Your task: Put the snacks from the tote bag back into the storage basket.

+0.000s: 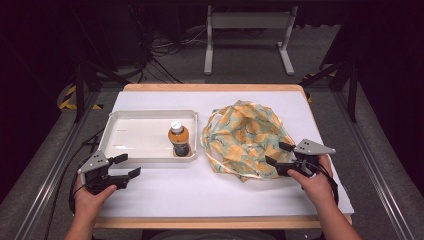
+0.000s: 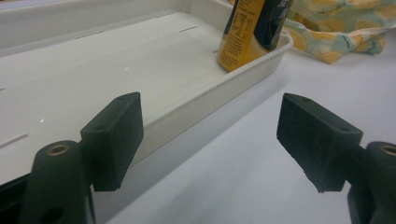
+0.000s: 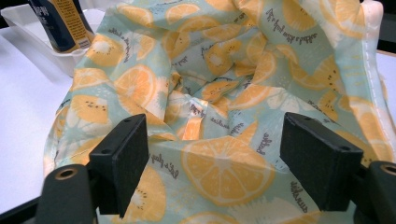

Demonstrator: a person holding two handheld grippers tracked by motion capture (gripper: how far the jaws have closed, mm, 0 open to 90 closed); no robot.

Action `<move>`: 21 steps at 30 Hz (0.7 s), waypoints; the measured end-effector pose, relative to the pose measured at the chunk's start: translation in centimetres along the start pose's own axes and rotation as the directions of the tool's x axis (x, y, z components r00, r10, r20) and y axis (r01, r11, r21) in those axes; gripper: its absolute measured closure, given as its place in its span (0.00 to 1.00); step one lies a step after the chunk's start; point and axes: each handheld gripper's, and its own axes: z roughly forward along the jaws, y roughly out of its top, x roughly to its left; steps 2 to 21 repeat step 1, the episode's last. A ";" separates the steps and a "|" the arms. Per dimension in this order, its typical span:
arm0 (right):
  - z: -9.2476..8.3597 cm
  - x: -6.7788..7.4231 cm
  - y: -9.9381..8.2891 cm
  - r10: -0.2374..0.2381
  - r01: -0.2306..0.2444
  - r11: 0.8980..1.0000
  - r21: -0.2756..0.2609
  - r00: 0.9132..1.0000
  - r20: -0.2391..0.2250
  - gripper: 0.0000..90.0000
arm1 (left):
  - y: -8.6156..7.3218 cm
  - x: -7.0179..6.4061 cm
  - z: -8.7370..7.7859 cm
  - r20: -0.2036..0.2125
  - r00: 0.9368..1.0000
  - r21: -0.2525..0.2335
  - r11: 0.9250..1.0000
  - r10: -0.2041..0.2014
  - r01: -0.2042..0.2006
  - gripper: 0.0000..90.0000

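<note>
Crumpled orange-slice-print bag (image 1: 246, 137) lies slack before the wide-open right hand-held gripper (image 1: 278, 153); left hand-held gripper (image 1: 126, 166) gapes empty.

Script on the bag (image 3: 224, 116) — perhaps "life's" — otherwise unreadable.

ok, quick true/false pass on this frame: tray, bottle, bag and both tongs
1. The bottle stands upright in the white tray. True.
2. The bottle lies on the fruit-print bag. False: it is in the tray, at the end nearest the bag.
3. The left tongs are shut on the tray rim. False: the jaws stand open near the tray's near edge, holding nothing.
4. The right tongs are open at the bag's near edge. True: fabric shows between the jaws, not clamped.
5. The bag lies crumpled on the white table. True.
</note>
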 end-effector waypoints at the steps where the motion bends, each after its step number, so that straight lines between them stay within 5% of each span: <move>1: 0.0 0.0 0.0 0.000 0.000 1.000 0.000 1.000 0.000 0.27 | 0.0 0.0 0.0 0.000 1.000 0.000 1.000 0.000 0.000 0.26; 21: 0.0 0.0 0.0 0.000 0.000 1.000 0.000 1.000 0.000 0.27 | 0.0 0.0 0.0 0.000 1.000 0.000 1.000 0.000 0.000 0.26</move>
